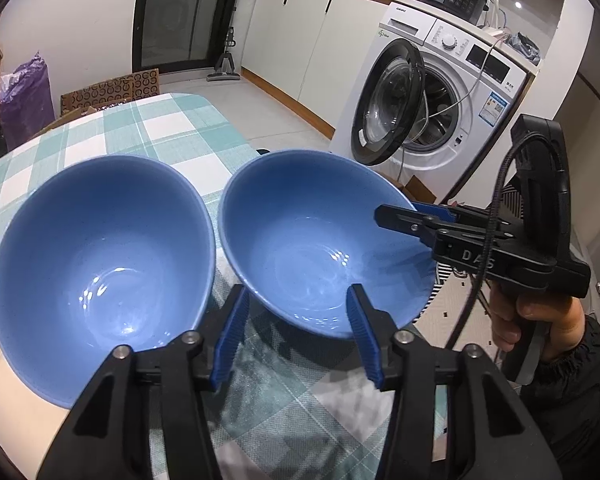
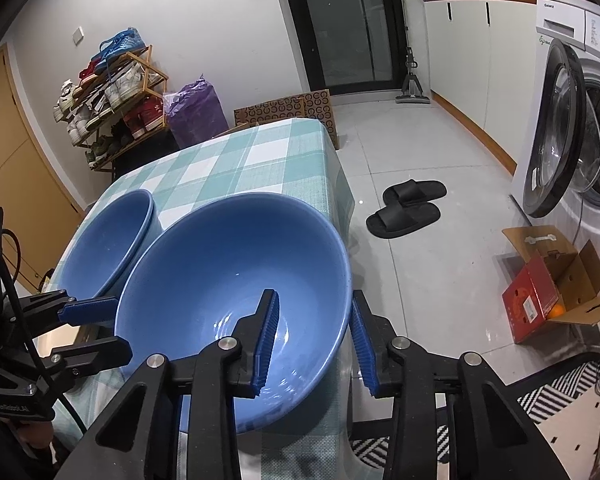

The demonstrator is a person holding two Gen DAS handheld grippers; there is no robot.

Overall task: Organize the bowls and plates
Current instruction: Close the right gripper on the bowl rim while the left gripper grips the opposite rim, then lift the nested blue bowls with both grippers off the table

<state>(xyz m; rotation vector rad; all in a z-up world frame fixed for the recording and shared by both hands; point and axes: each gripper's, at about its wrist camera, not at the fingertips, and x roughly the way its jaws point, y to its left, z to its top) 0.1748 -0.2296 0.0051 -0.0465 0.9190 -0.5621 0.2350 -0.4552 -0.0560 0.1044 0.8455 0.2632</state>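
- Two blue bowls sit side by side, near each other, on a table (image 2: 236,168) covered in a teal and white checked cloth. The right-hand bowl (image 1: 320,240) stands at the table's near right corner; the left-hand bowl (image 1: 100,256) rests partly on a cream plate (image 1: 4,380) at the left edge.
- The right gripper (image 2: 314,340) straddles the right side of the right-hand bowl's rim: one blue pad lies inside the bowl, the other outside its wall. Whether the pads are pressing on the rim cannot be told.
- The left gripper (image 1: 296,332) straddles the near rim of the same bowl: its right pad is inside the bowl, its left pad outside, in the gap between the two bowls. The pads stand apart from the wall, so nothing is clamped.
- A hand (image 1: 540,320) in a dark sleeve holds the right gripper's handle.
- Behind the table stands a white washing machine (image 1: 440,92) with its door open.
- Black slippers (image 2: 408,208) lie on the tiled floor.
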